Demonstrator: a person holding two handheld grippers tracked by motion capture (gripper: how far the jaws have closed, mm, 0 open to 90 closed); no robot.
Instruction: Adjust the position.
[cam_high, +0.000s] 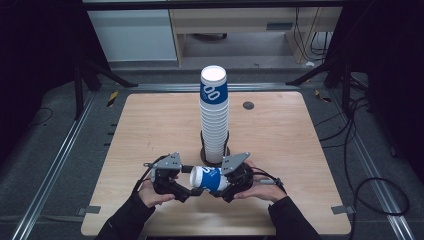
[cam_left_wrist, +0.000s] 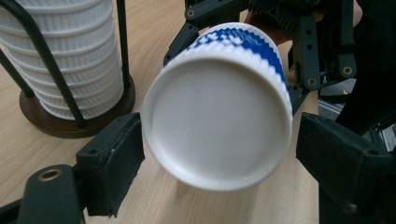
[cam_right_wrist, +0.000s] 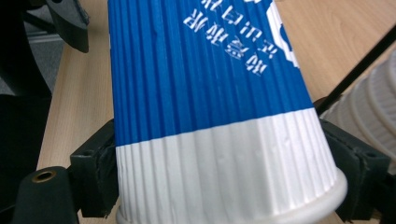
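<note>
The right gripper clamps the paper cup near its rim, holding it sideways at 6 o'clock from the cup stack (base facing left); the left gripper flanks that base, jaws wide, apparently just released

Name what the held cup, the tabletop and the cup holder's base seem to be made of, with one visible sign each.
Cup: likely paper, matt, with a ribbed blue and white sleeve.
Tabletop: pale wood-grain surface, probably laminate; faint grain lines, low sheen.
Base: seemingly dark brown wood or plastic, smooth; its uprights look like thin black metal rods.
</note>
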